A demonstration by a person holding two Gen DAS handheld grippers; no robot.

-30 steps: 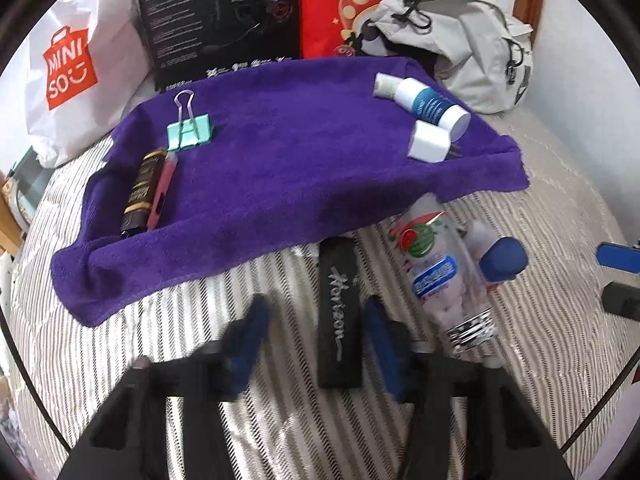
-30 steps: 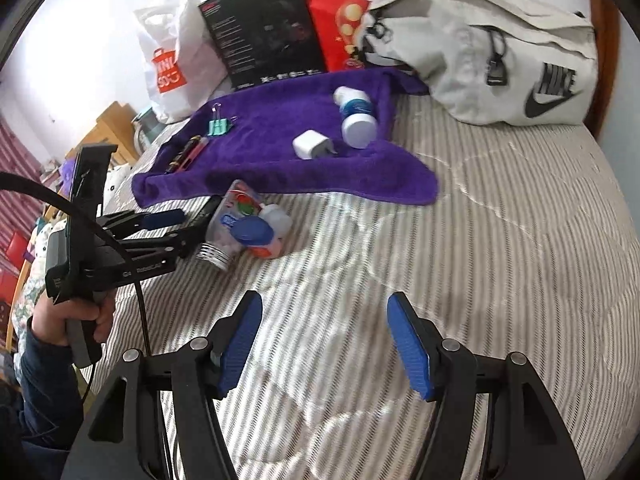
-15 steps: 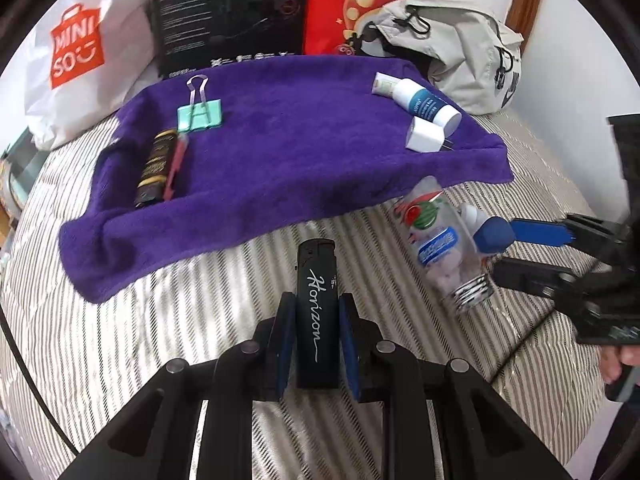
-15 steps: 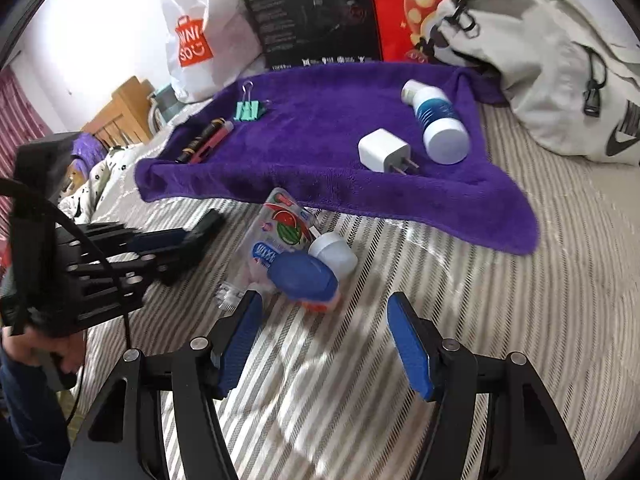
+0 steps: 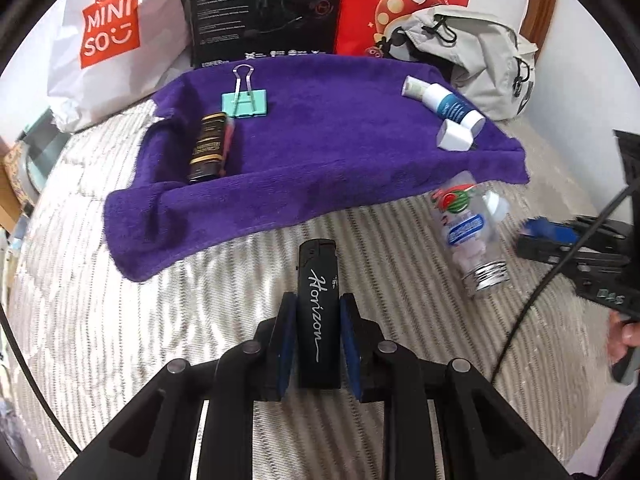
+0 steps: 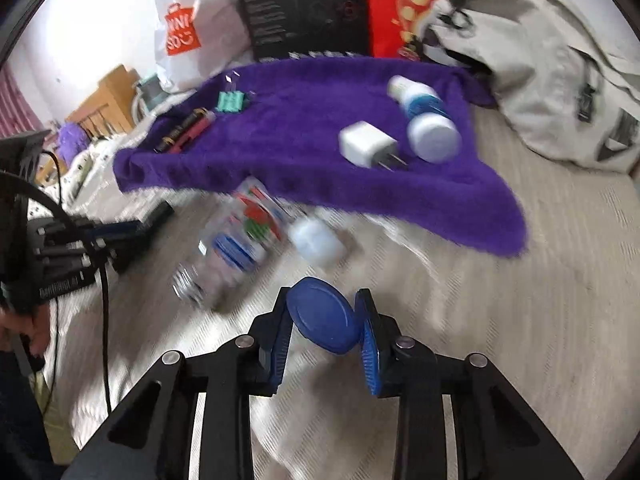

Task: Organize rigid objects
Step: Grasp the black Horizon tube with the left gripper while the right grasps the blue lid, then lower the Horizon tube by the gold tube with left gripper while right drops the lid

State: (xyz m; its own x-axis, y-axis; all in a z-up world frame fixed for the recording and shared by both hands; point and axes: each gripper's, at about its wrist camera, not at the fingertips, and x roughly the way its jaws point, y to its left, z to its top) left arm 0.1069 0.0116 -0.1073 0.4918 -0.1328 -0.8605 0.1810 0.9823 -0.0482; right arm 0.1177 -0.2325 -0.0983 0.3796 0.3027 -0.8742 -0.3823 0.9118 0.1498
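Note:
My left gripper [image 5: 318, 322] is shut on a black lighter [image 5: 318, 308] lettered "Horizon", held over the striped bed in front of the purple towel [image 5: 320, 160]. My right gripper [image 6: 325, 320] is shut on a blue round cap [image 6: 323, 320] near the blurred clear bottle [image 6: 240, 236] and a white cap [image 6: 316, 240]. On the towel lie a teal binder clip [image 5: 244, 102], a dark tube [image 5: 208, 148], a white charger plug [image 6: 366, 144] and a white-and-blue bottle [image 6: 424, 116]. The clear bottle [image 5: 468, 232] shows right of the lighter in the left wrist view.
At the back stand a white shopping bag [image 5: 108, 40], a black box [image 5: 264, 8], a red bag [image 5: 400, 4] and a grey backpack [image 6: 552, 76]. A hand [image 6: 20, 320] grips the left tool's handle. Wooden furniture [image 6: 104, 104] stands beyond the bed's left edge.
My left gripper closed on the lighter and lifted it slightly. My right gripper moved in toward the clear bottle and closed on the blue cap.

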